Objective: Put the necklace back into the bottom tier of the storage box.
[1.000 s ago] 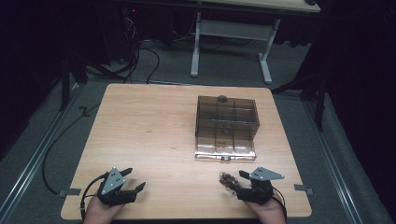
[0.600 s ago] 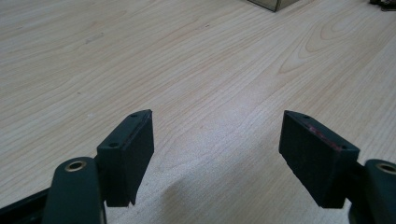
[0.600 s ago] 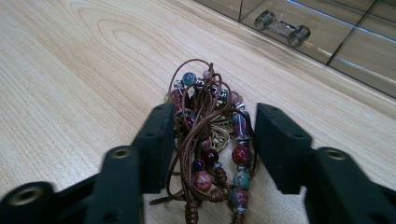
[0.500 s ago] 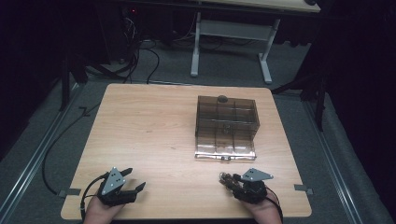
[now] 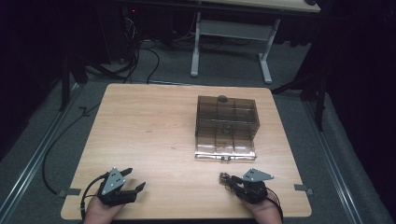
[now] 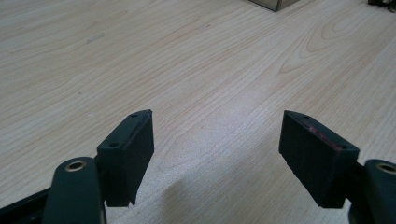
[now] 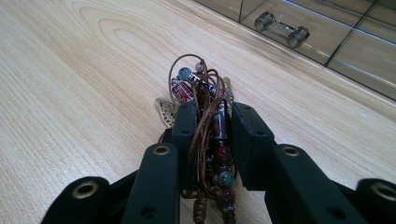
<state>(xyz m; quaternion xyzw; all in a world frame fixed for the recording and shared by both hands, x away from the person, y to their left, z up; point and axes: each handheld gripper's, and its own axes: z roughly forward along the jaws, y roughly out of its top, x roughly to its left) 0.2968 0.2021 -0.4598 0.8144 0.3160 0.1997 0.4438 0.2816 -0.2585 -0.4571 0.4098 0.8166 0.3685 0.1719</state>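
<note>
Pale wood table (image 5: 154, 135) on grey carpet, dark room all round, and both grippers sit at the near edge. Right gripper (image 7: 212, 116) is clamped tight on a beaded cord (image 7: 205, 107): brown loops, red and teal beads, a pale leaf-shaped charm poking out to one side, the bundle bunched between the jaws and spilling past the tips, low over the wood. From the high view that gripper (image 5: 232, 179) lies just short of the box (image 5: 227, 122), with open tabletop between them. Left gripper (image 6: 217, 140) hangs wide open, jaws well apart, nothing between them, bare wood grain ahead; from above it (image 5: 133, 179) sits well apart from the right one.

One box only: smoky clear plastic, divided into compartments, a small dark knob (image 5: 222, 98) on top at its far edge, and a clear bar handle (image 7: 282, 29) on the front facing the right gripper. Beyond the table, two white legs of another table (image 5: 233, 32) and loose cables (image 5: 140, 51) on the floor.
</note>
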